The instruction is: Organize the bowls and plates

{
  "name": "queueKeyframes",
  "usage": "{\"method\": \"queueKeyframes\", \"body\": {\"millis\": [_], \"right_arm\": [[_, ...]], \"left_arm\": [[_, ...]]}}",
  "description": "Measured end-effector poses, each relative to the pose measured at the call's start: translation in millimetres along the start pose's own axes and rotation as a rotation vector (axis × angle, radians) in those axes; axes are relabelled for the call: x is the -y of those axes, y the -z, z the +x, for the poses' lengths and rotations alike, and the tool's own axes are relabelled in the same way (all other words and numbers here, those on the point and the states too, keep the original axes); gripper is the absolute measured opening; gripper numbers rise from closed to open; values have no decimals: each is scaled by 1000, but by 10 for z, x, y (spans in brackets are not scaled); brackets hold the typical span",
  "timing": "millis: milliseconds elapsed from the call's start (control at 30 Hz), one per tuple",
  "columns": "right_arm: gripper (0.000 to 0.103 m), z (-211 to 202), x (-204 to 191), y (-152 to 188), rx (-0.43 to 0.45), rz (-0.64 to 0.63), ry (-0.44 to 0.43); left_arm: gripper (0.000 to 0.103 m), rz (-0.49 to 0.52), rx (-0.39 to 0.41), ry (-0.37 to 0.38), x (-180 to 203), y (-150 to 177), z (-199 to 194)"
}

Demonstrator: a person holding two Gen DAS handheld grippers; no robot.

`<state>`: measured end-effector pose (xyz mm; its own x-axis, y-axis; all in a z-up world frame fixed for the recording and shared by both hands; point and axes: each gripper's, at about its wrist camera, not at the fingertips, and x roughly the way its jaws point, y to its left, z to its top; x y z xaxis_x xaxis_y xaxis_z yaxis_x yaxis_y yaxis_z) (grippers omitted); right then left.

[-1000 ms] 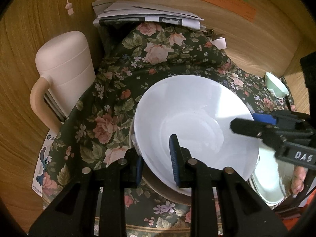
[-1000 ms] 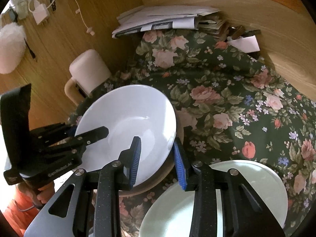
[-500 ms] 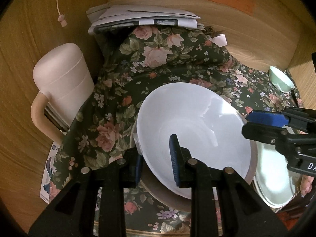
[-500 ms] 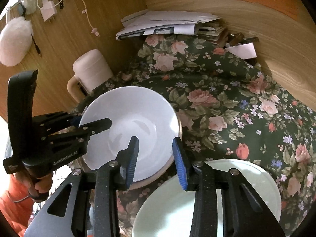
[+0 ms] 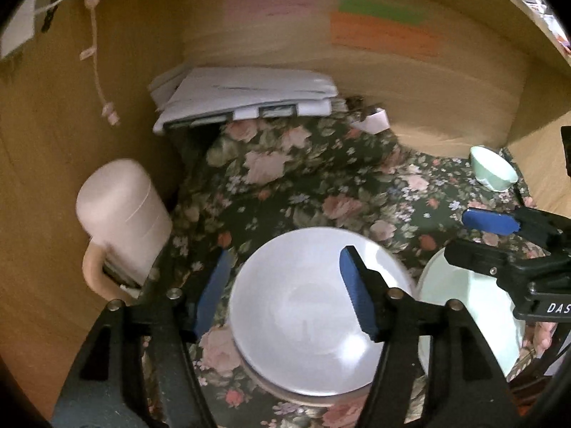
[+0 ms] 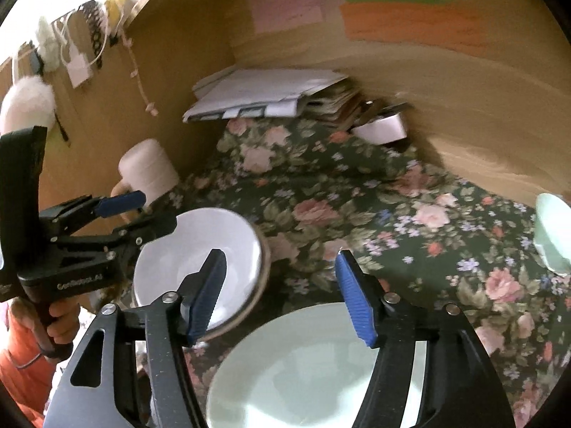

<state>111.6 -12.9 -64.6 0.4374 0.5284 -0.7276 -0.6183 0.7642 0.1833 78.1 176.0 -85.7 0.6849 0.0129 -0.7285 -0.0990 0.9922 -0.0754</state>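
A white bowl (image 5: pixel 314 317) rests on a brown-rimmed plate on the floral cloth; it also shows in the right wrist view (image 6: pixel 200 249). My left gripper (image 5: pixel 282 278) is open above it, holding nothing. A pale green plate (image 6: pixel 314 371) lies to its right, also in the left wrist view (image 5: pixel 464 324). My right gripper (image 6: pixel 282 285) is open above the green plate's far edge, empty. A small pale green bowl (image 5: pixel 492 171) sits at the far right, also in the right wrist view (image 6: pixel 553 235).
A pink lidded jug (image 5: pixel 121 214) stands at the left against the wooden wall. A stack of papers (image 5: pixel 246 96) lies at the back. Wooden walls with coloured notes (image 6: pixel 410 25) enclose the back and sides. Floral cloth (image 6: pixel 357 192) covers the surface.
Both grippers opened and let go of the white bowl, then pulled back and up. The bowl now sits level on the brown-rimmed plate.
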Motion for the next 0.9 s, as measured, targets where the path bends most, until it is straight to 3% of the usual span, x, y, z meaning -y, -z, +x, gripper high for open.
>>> {"method": "queueKeyframes", "body": {"millis": [567,900], "right_arm": [[64,-522,1145,59,84,191,214],[64,-761,1926,112,109,339,357]], "left_arm": [[71,125,-21,156,977,-518,350],[71,169,-46,221,1569,-930,751]]}}
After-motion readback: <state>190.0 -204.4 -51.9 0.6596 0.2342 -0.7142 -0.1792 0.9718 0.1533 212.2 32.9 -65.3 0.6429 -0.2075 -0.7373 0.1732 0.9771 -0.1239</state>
